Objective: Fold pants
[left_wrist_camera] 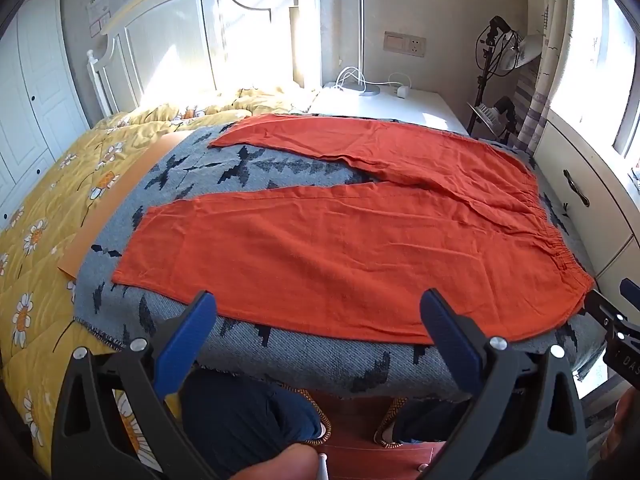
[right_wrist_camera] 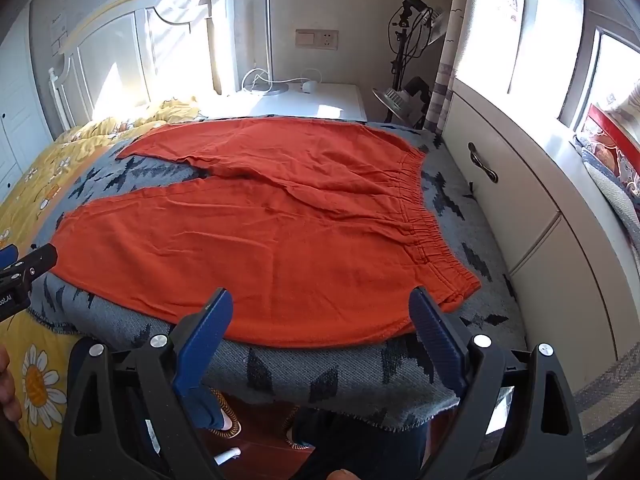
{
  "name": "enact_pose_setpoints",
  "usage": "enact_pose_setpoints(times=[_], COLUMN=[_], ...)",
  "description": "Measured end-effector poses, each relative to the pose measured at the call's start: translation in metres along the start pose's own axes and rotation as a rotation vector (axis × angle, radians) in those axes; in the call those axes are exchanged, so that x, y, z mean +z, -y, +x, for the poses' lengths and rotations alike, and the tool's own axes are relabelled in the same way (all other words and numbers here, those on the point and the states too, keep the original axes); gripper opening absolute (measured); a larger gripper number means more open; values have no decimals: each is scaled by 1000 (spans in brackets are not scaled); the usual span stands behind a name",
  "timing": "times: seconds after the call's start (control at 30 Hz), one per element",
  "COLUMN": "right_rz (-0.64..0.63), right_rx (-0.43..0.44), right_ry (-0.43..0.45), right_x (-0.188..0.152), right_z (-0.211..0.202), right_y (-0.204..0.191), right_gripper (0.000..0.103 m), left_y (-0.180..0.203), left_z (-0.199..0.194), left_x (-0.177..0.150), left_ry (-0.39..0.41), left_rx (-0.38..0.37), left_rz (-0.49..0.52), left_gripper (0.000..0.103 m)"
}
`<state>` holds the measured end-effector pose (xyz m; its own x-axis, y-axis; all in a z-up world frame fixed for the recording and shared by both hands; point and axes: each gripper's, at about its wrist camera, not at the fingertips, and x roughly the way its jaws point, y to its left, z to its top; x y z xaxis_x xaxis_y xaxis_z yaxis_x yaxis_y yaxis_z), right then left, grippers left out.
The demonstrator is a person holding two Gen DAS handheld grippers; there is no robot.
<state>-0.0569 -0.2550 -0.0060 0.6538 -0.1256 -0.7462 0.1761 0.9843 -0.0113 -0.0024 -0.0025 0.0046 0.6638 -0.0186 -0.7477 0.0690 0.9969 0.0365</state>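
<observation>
In the left wrist view, the orange pants (left_wrist_camera: 340, 240) are seen spread flat on a grey patterned blanket (left_wrist_camera: 312, 356) that covers the near part of the bed, with the two legs splayed apart toward the left and the elastic waistband (left_wrist_camera: 560, 248) lying at the right. The left gripper (left_wrist_camera: 316, 312) is held wide apart above the near edge of the pants, its blue fingers (left_wrist_camera: 188, 340) clear of the cloth, and nothing is gripped. A yellow flowered quilt (left_wrist_camera: 36, 240) is seen to the left of the blanket, a white headboard (left_wrist_camera: 192, 40) stands behind it, and a white nightstand (left_wrist_camera: 396, 108) is placed beyond the far leg. Part of the right gripper (left_wrist_camera: 616, 320) is caught at the right edge of this view. In the right wrist view, the same pants (right_wrist_camera: 256, 232) are shown from nearer the waist end, the waistband (right_wrist_camera: 424, 224) running along the right side of the garment, near a pale cabinet (right_wrist_camera: 532, 216) under the window. The right gripper (right_wrist_camera: 320, 316) is likewise spread wide and empty, poised just above the near hem, close to the waistband corner. The tip of the left gripper (right_wrist_camera: 28, 268) is visible at the left edge, beside the end of the near leg.
</observation>
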Motion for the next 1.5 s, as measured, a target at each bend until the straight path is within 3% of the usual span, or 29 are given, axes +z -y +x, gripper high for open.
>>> enact_pose_setpoints(times=[1.5], right_rz=[-4], right_rx=[7], right_ry=[-7], right_x=[1], right_z=[1], right_y=[0], right_gripper=[87], left_y=[-2], left_z=[4], left_x=[-4], left_ry=[-2], left_rx=[-9], left_rz=[-5], left_gripper=[102])
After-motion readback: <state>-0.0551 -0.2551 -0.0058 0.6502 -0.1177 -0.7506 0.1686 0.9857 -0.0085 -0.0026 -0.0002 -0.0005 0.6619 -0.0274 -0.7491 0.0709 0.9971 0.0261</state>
